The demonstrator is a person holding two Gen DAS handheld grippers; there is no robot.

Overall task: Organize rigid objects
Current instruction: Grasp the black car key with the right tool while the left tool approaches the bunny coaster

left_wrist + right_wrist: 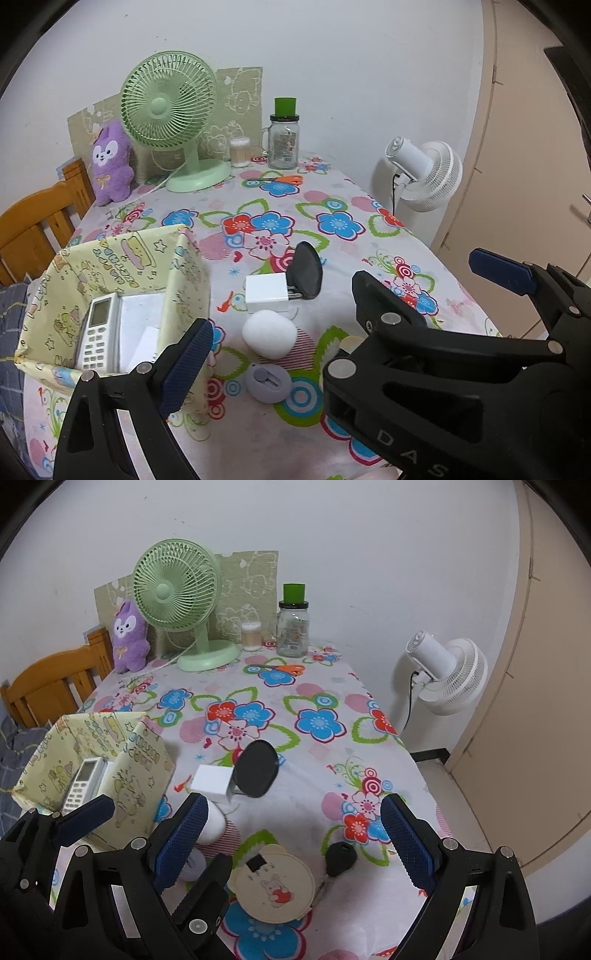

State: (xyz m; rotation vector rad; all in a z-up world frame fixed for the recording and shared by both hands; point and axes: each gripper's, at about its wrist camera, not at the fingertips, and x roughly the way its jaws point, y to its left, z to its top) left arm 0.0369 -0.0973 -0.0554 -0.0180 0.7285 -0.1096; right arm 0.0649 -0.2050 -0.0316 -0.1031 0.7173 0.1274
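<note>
Floral tablecloth (332, 221) covers the table, far edge against the wall, right edge dropping to floor by a white fan (424, 170). Left wrist view: left gripper (343, 299) jaws wide apart, empty, over a white egg-shaped object (269, 333), white charger (266, 294) and grey round case (268, 383); yellow box (110, 273) at left edge holds a remote (96, 334). Right wrist view: right gripper (295, 842) spread open, empty, above a cream round tin (275, 884) and black key fob (340, 857); open cloth toward the right edge.

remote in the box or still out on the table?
In. The remote stands leaning inside the yellow fabric box, next to white items; its keypad shows above the near rim.
</note>
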